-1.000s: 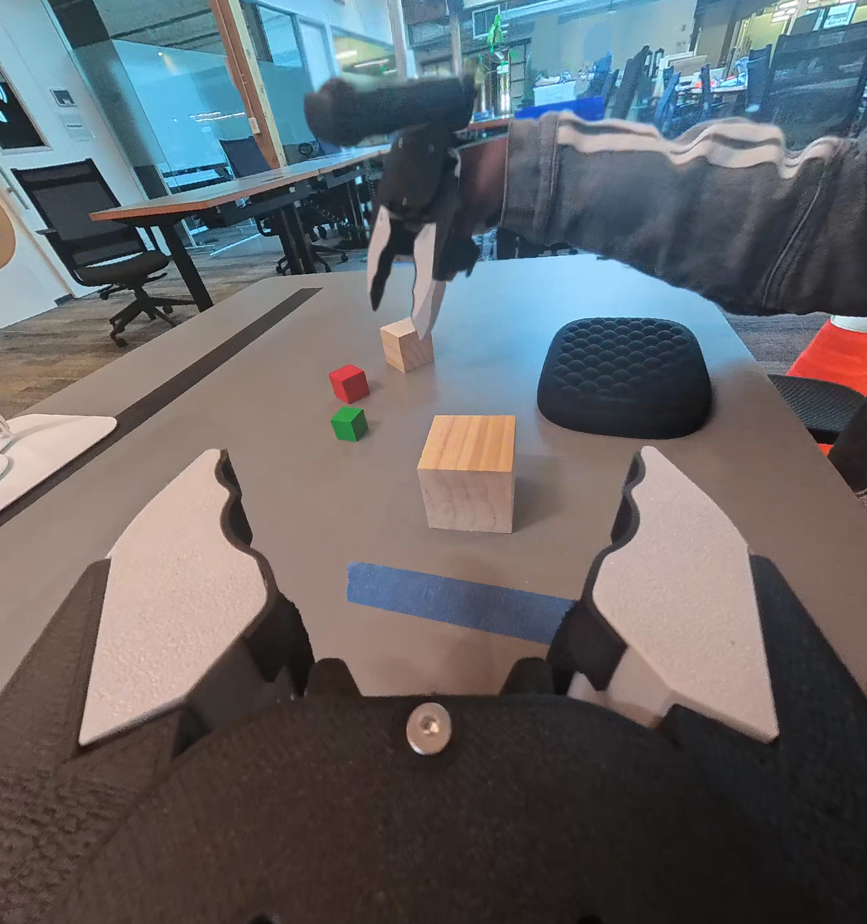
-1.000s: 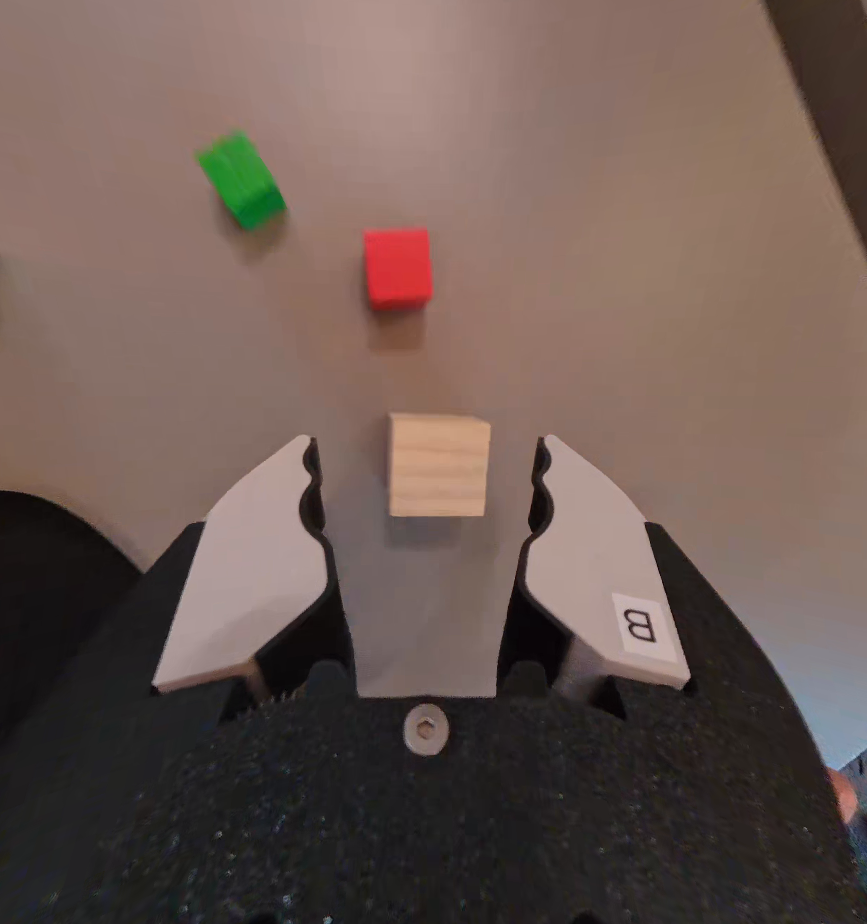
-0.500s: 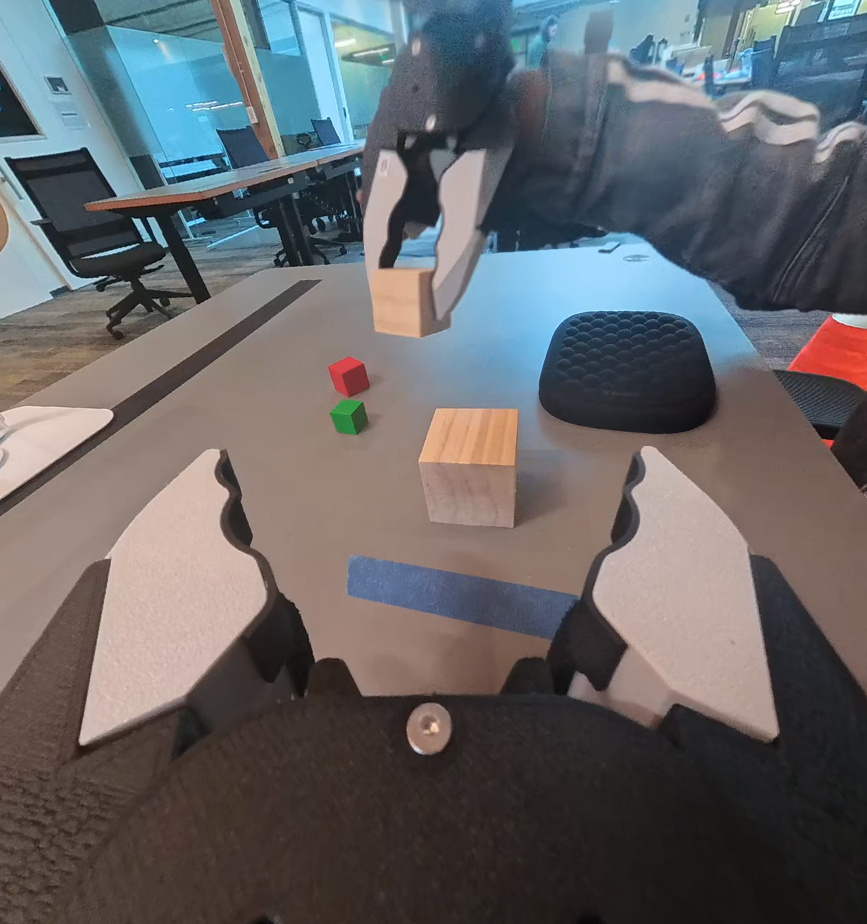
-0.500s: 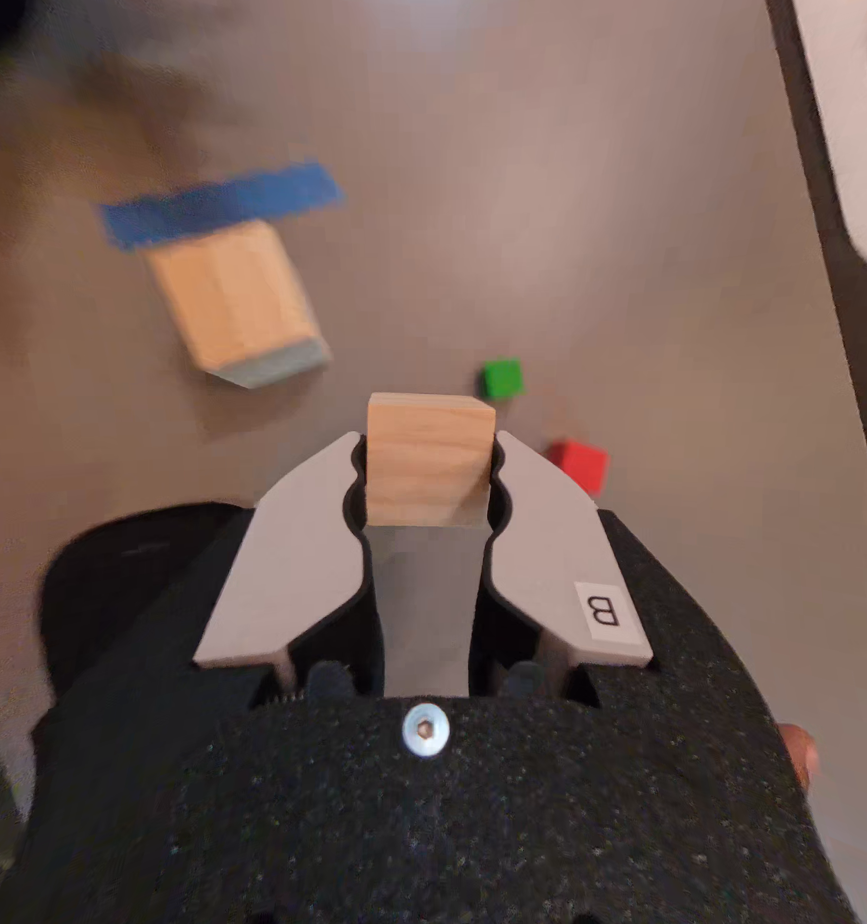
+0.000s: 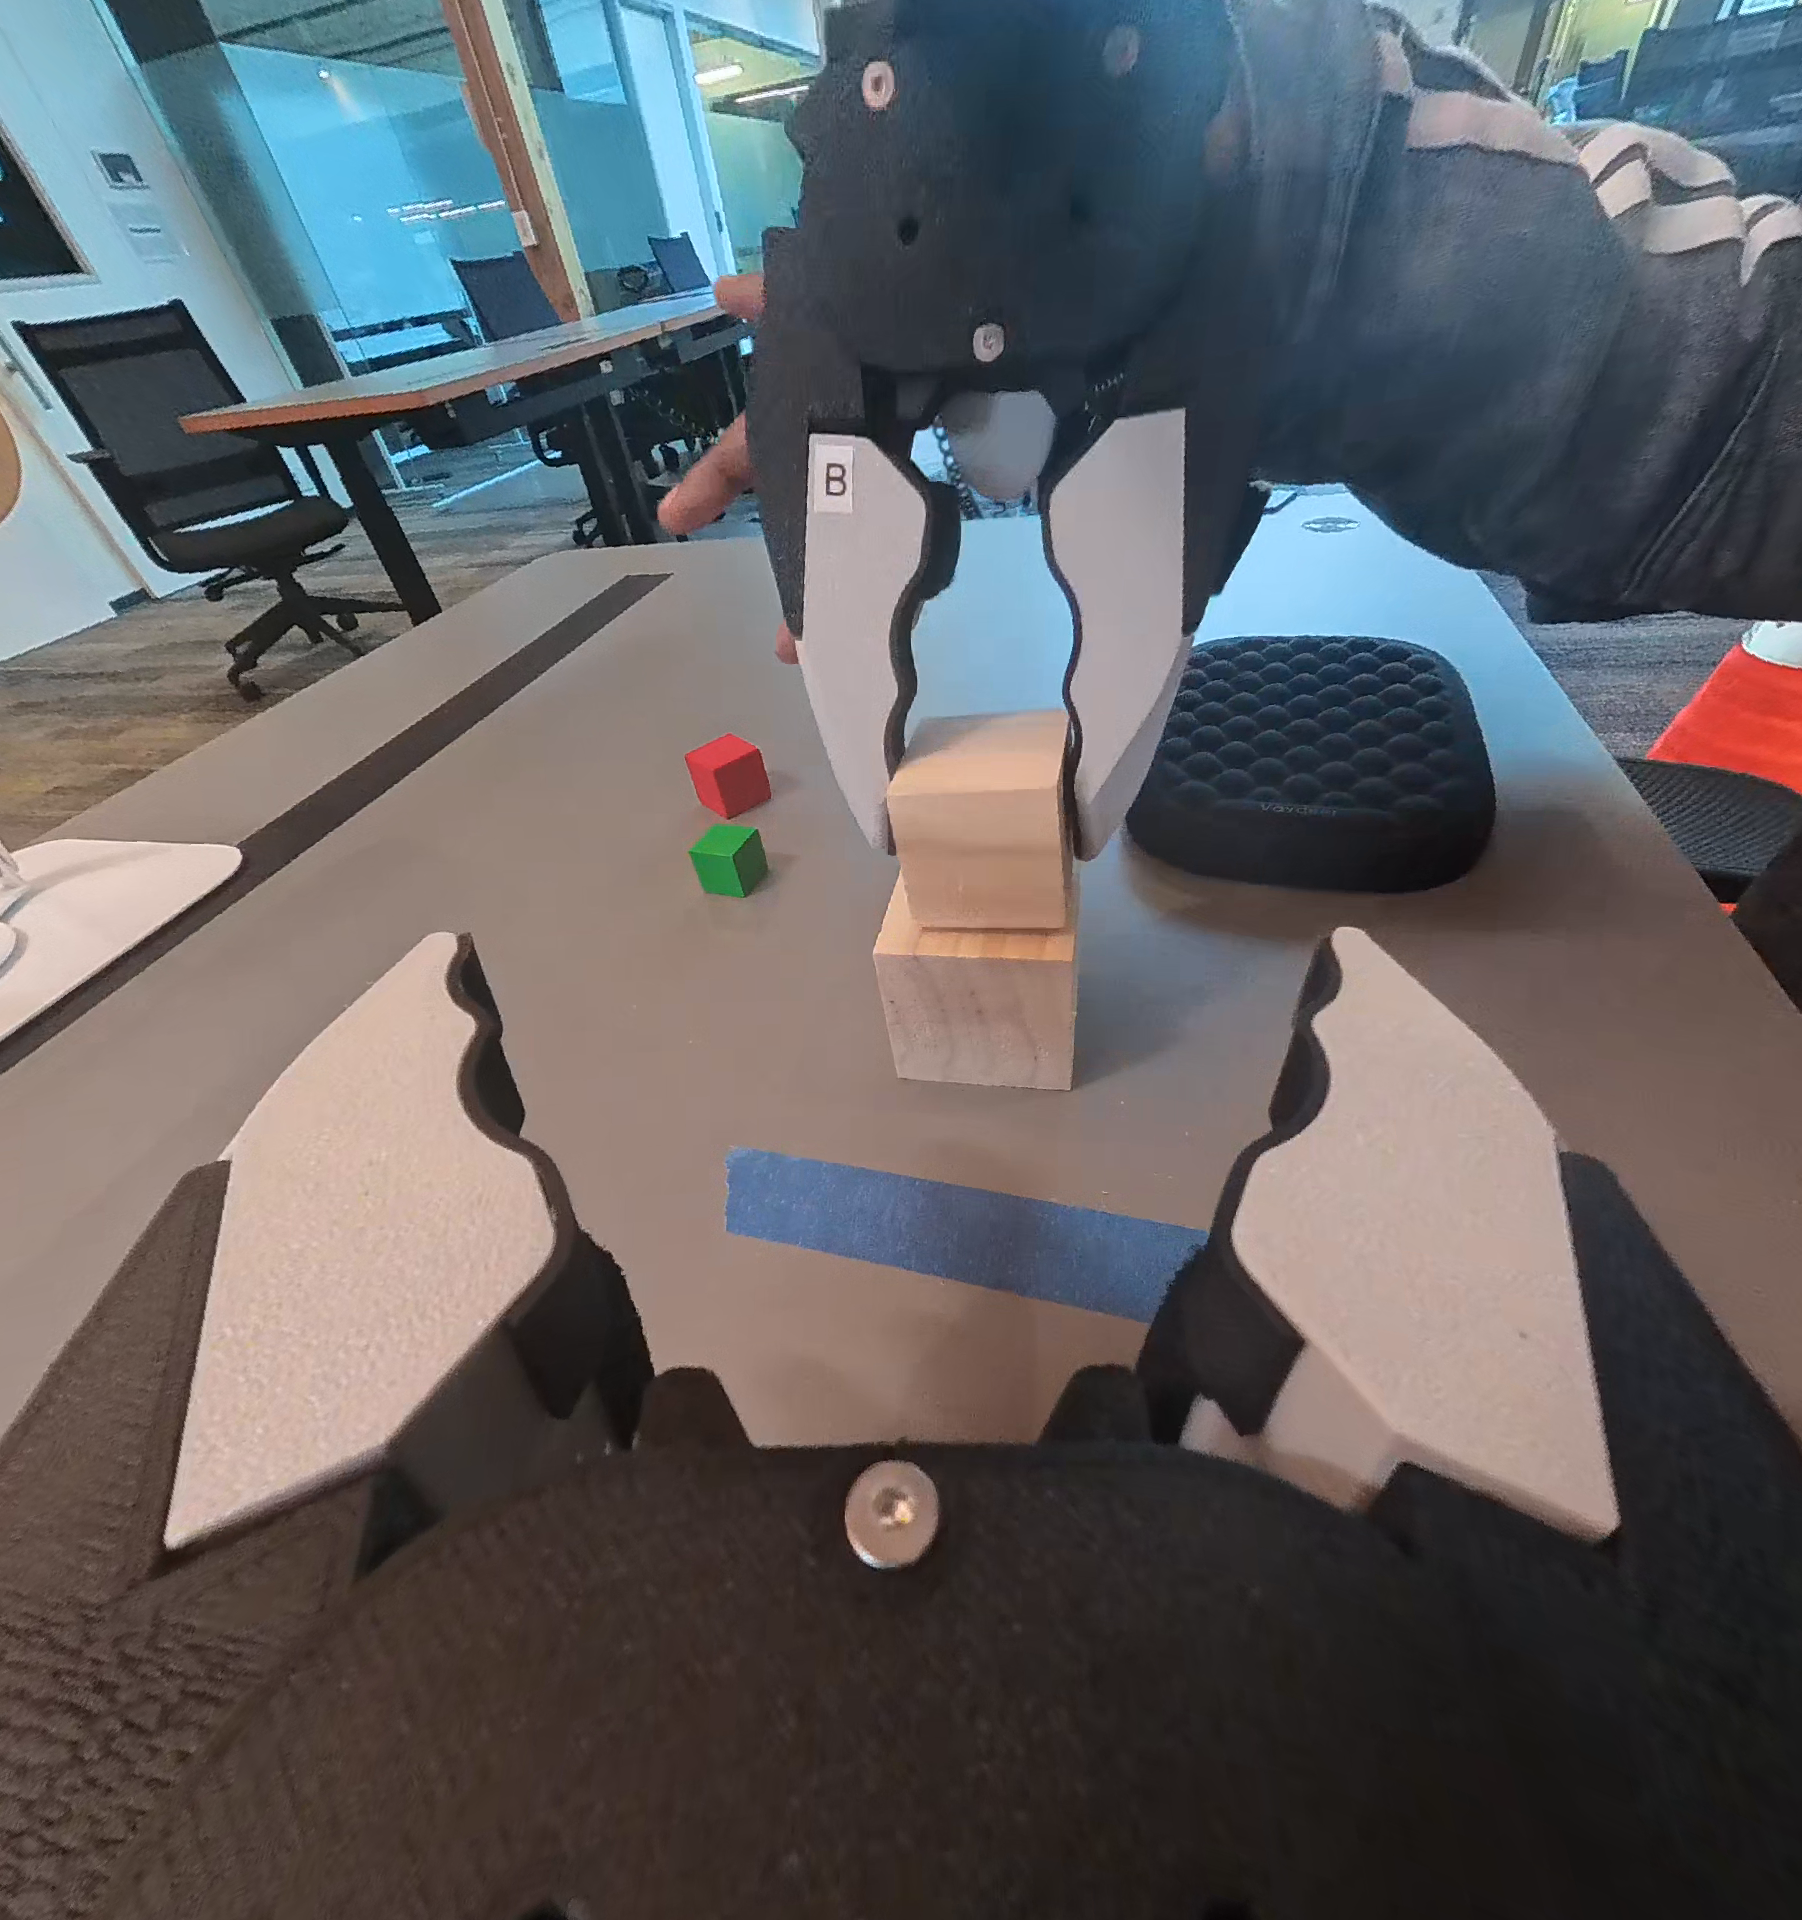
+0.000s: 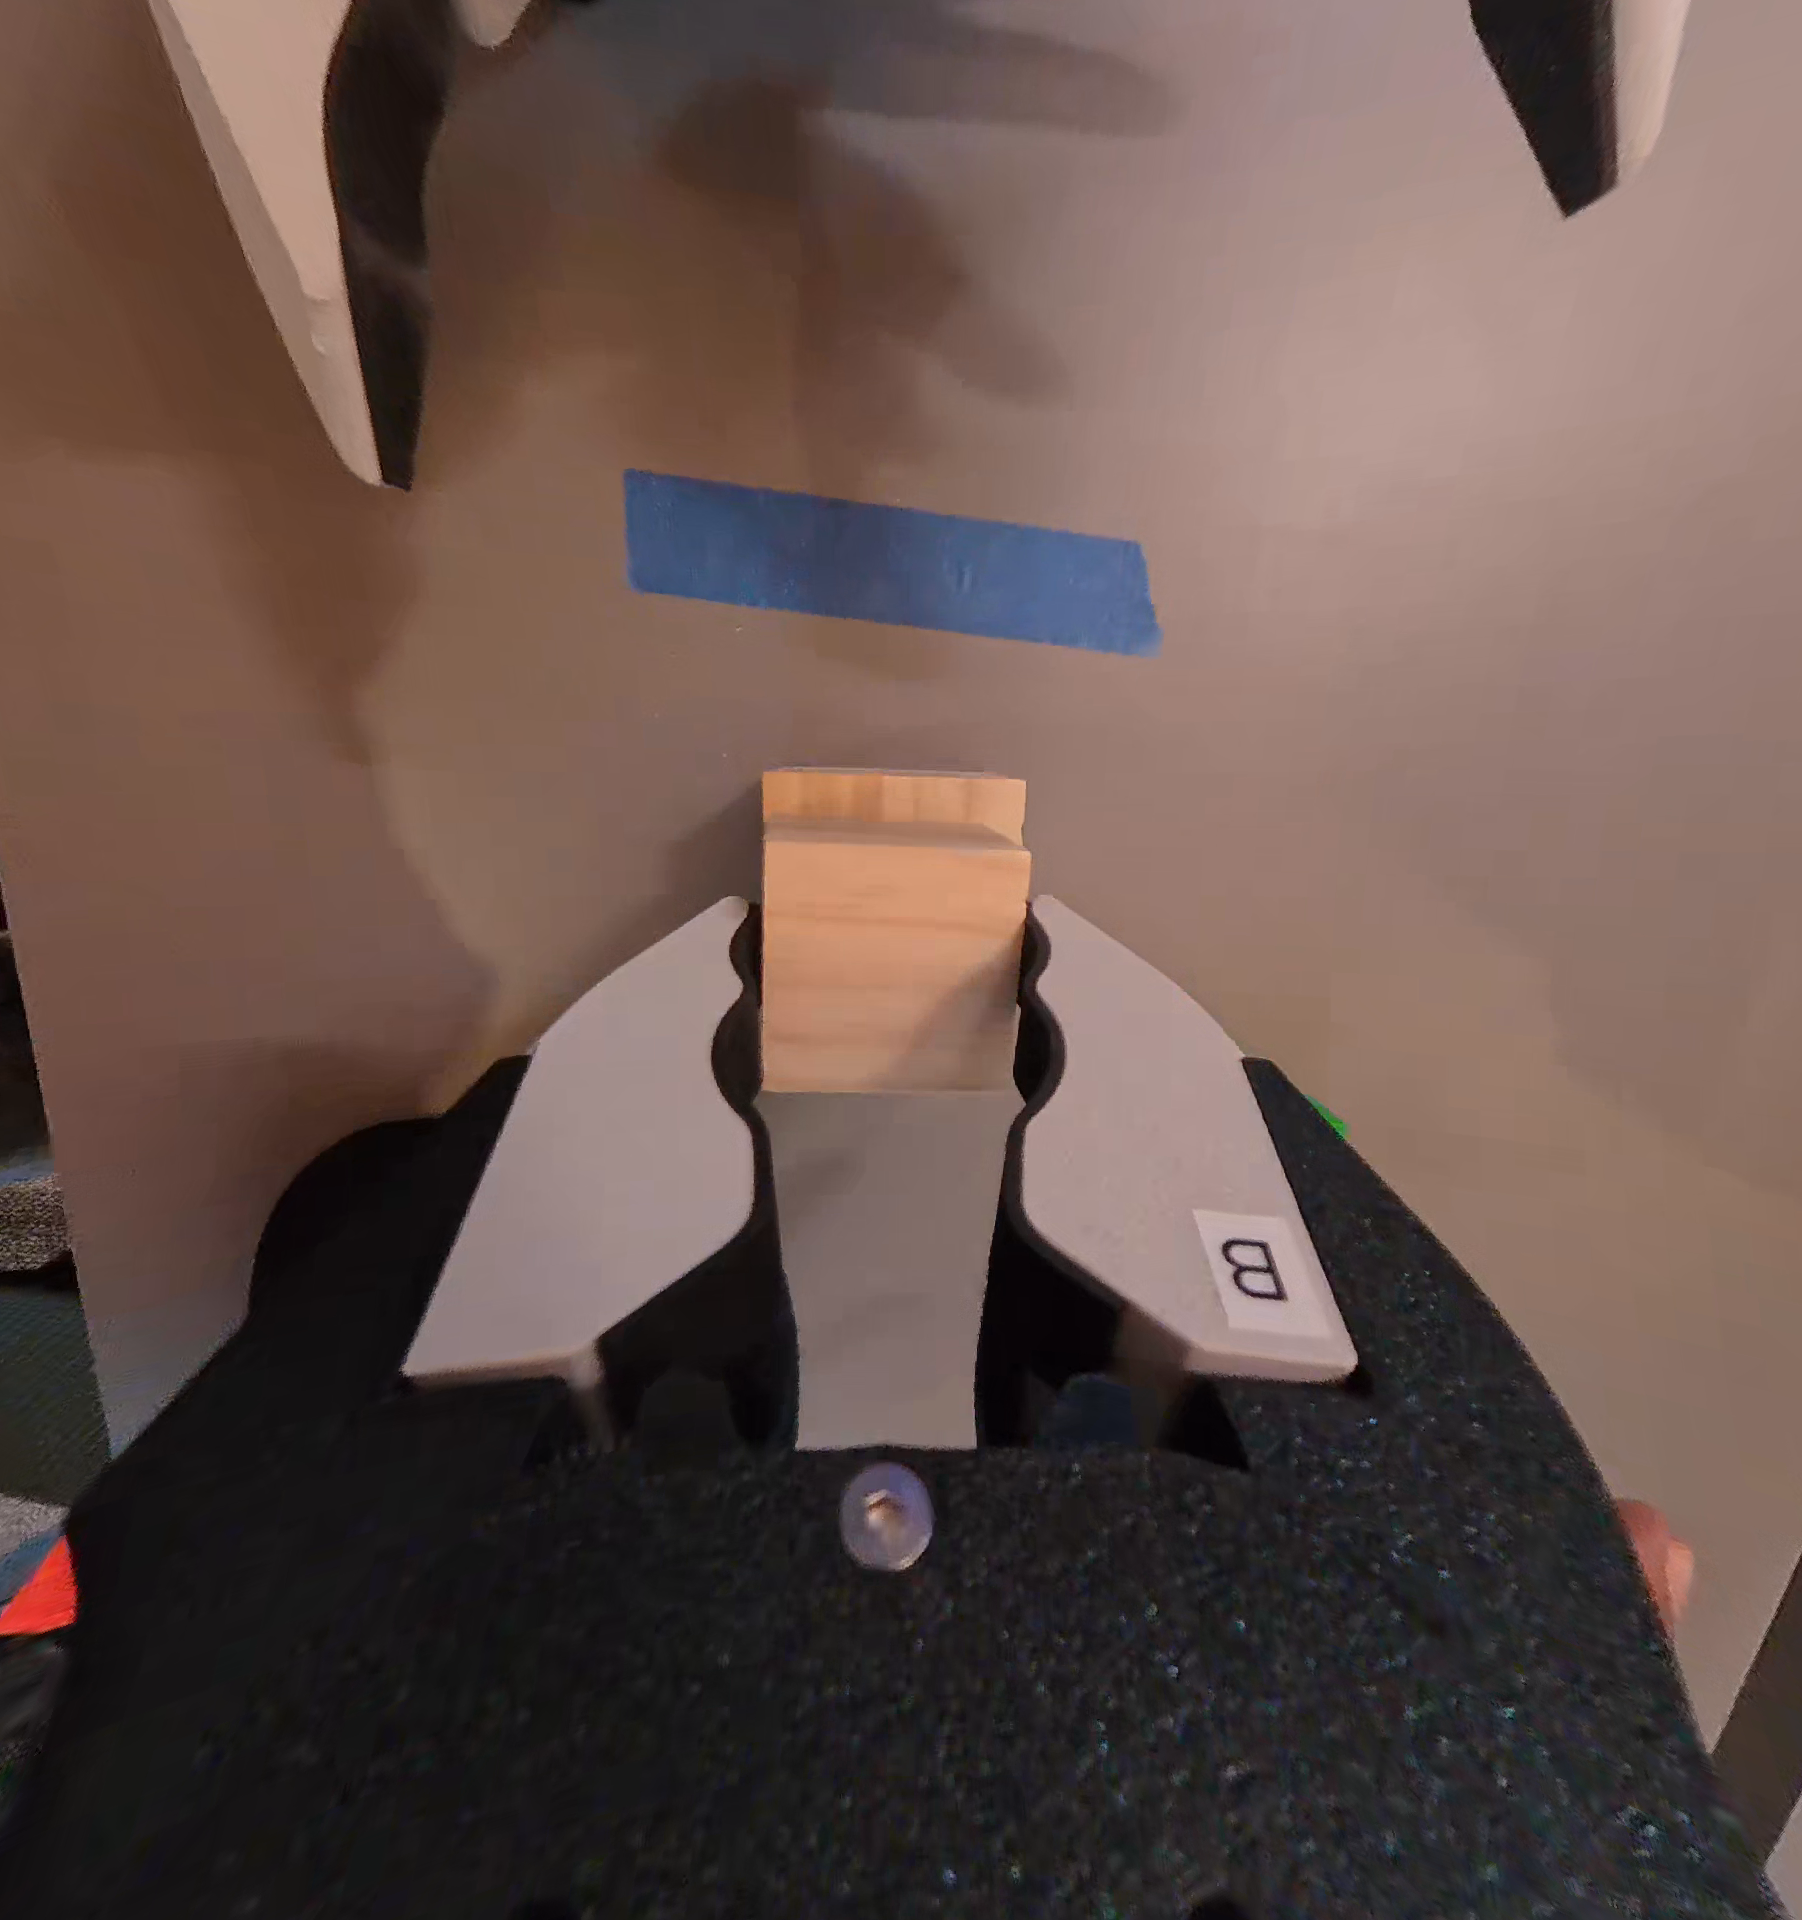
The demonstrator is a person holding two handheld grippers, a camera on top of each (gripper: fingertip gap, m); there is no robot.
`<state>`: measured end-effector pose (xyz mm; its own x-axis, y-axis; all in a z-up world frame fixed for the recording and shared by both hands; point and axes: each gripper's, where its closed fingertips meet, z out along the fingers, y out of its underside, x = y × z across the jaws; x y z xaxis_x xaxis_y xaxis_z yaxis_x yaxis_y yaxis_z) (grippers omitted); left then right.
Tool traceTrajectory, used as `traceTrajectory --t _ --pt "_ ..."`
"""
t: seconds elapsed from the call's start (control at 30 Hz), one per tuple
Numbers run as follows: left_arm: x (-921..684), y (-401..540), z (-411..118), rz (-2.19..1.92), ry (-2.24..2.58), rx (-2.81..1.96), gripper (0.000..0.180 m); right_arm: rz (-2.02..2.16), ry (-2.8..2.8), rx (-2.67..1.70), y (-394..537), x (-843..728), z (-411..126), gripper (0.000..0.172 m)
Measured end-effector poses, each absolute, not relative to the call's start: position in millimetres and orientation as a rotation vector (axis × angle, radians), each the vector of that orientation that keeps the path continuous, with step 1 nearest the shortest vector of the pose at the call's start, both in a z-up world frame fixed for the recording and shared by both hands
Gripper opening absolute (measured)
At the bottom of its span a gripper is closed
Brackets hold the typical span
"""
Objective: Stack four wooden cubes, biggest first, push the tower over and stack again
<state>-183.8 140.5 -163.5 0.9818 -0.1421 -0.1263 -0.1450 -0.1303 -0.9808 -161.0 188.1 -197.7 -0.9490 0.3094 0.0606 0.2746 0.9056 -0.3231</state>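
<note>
second wooden cube held on top of the biggest one

the wide grey tabletop (image 5: pixel 1240 1039) fills most of both views, with a dark stripe (image 5: pixel 357 790) running along its left part in the left wrist view. the black hand-held left gripper (image 5: pixel 897 1049) sits low over the near edge, its two pale grey fingers (image 5: pixel 377 1247) spread far apart with only bare table between them. the black hand-held right gripper (image 5: pixel 980 842) comes down from above on a dark striped sleeve (image 5: pixel 1499 343), its pale grey fingers pointing at the table. a black dimpled rubber pad (image 5: pixel 1312 769) lies on the right side of the table, just behind the right gripper's fingers. a strip of blue tape (image 5: pixel 959 1236) is stuck flat on the table between the left gripper and the cubes.

the largest plain wooden cube (image 5: pixel 980 1008) stands upright on the table just beyond the tape. the medium plain wooden cube (image 5: pixel 980 831) is right on top of it, slightly turned against the lower one; whether the two faces touch fully cannot be told. the right gripper's jaws pinch this medium cube, one pad pressed on each side (image 6: pixel 892 966). the small red cube (image 5: pixel 728 774) and the small green cube (image 5: pixel 728 860) lie on the table left of the stack, close together and apart from it
</note>
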Motion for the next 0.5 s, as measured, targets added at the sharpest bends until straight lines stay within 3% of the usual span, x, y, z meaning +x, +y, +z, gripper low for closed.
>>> traceTrajectory --t 0.4,0.5 --pt "-183.8 140.3 -164.5 0.002 0.218 -1.71 0.141 0.504 -2.96 -0.434 186.9 -164.1 -200.1 0.046" --pt "-183.8 140.2 -164.7 0.002 0.219 -1.711 0.141 0.534 -2.956 -0.412 185.6 -162.7 -197.8 0.068"
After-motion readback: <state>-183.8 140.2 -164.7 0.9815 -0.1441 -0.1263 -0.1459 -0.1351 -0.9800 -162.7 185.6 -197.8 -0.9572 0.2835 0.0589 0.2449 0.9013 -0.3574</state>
